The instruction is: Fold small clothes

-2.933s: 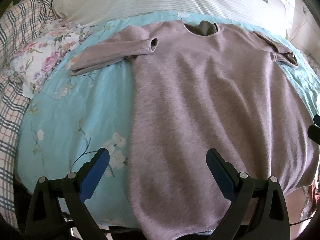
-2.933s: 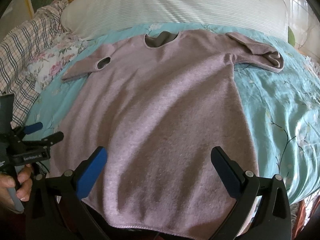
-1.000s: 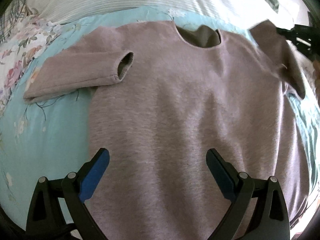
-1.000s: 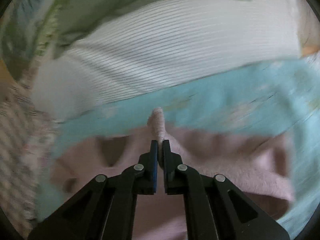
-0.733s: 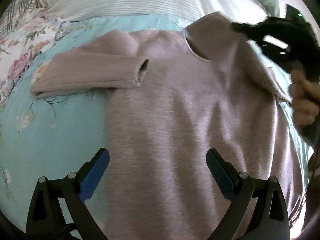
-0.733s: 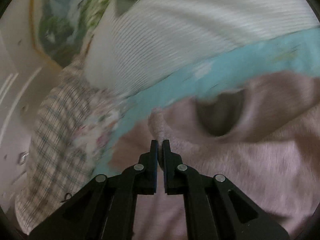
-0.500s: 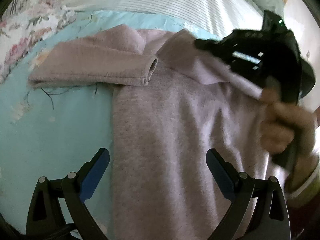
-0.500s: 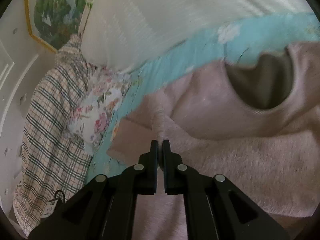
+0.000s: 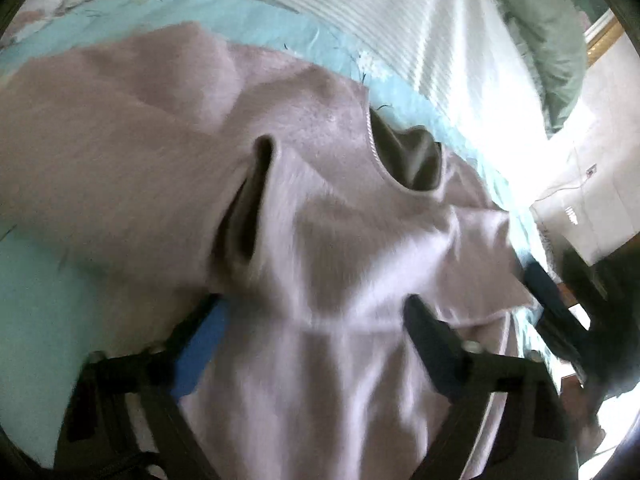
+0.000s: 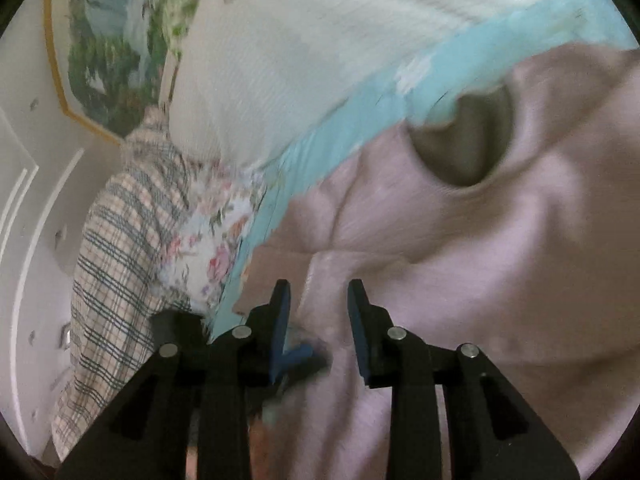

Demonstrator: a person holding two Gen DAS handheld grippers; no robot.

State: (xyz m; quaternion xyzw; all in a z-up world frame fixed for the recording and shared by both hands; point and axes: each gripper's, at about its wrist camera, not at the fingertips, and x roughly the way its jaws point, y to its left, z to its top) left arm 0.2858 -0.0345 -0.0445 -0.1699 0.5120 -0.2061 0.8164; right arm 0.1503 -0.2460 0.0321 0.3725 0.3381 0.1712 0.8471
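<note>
A mauve fleece top (image 9: 328,216) lies on the turquoise bedsheet (image 9: 36,292), neckline (image 9: 408,160) toward the pillows. Its right sleeve (image 10: 320,280) is folded across the chest; its left sleeve cuff (image 9: 248,208) gapes open. My left gripper (image 9: 316,320) is open, low over the chest, its blue left pad by the left cuff. My right gripper (image 10: 316,300) is open with the folded sleeve end lying between its pads. The right gripper also shows at the left wrist view's right edge (image 9: 552,296).
A white striped pillow (image 9: 400,20) and a green pillow (image 9: 540,20) lie behind the top. A floral cloth (image 10: 208,240) and a plaid blanket (image 10: 120,260) lie to the left. A framed picture (image 10: 108,48) hangs on the wall.
My right gripper carried the right sleeve across the chest and opened, letting it go. My left gripper moved forward and down toward the left cuff.
</note>
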